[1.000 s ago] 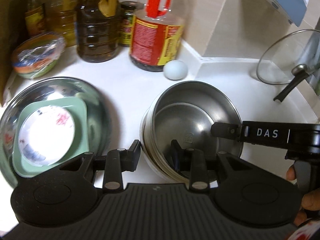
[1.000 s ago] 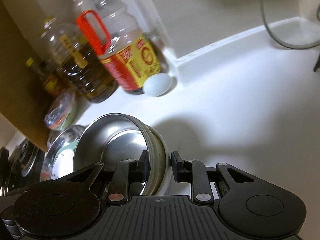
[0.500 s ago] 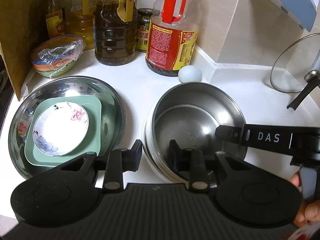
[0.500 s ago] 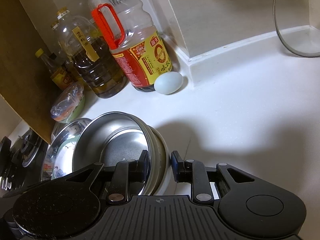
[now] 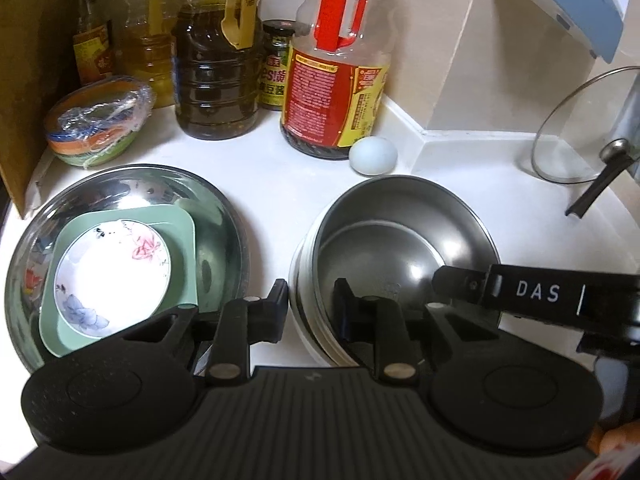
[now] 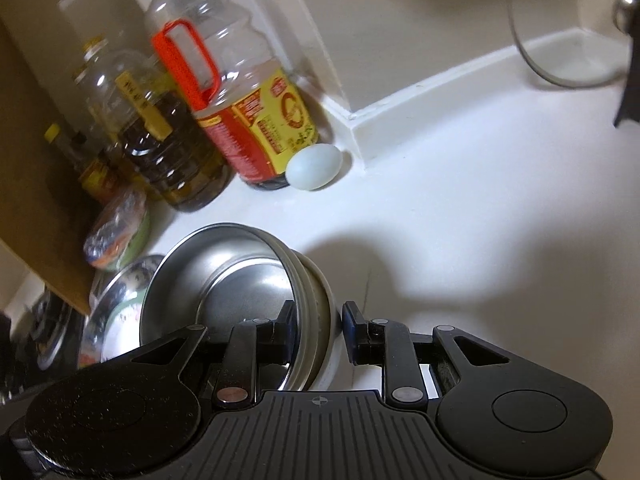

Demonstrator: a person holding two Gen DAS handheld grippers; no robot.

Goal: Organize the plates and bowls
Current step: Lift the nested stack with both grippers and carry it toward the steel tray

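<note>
A stack of steel bowls on a white bowl stands on the white counter. My left gripper straddles the stack's left rim, one finger outside and one inside. Its jaws are closing, and the pads meet the rim. My right gripper is shut on the opposite rim of the steel bowls. In the left wrist view one of its fingers reaches into the top bowl. To the left, a wide steel basin holds a green square plate with a small floral plate on top.
Behind the bowls stand a red-handled bottle, several oil bottles and a jar. A pale egg lies beside them. Plastic-wrapped bowls sit at the back left by a cardboard sheet. A glass lid leans at the right.
The left gripper's jaws have narrowed onto the left rim of the bowl stack. The right gripper has kept its hold on the opposite rim, and the bowls have stayed put.
</note>
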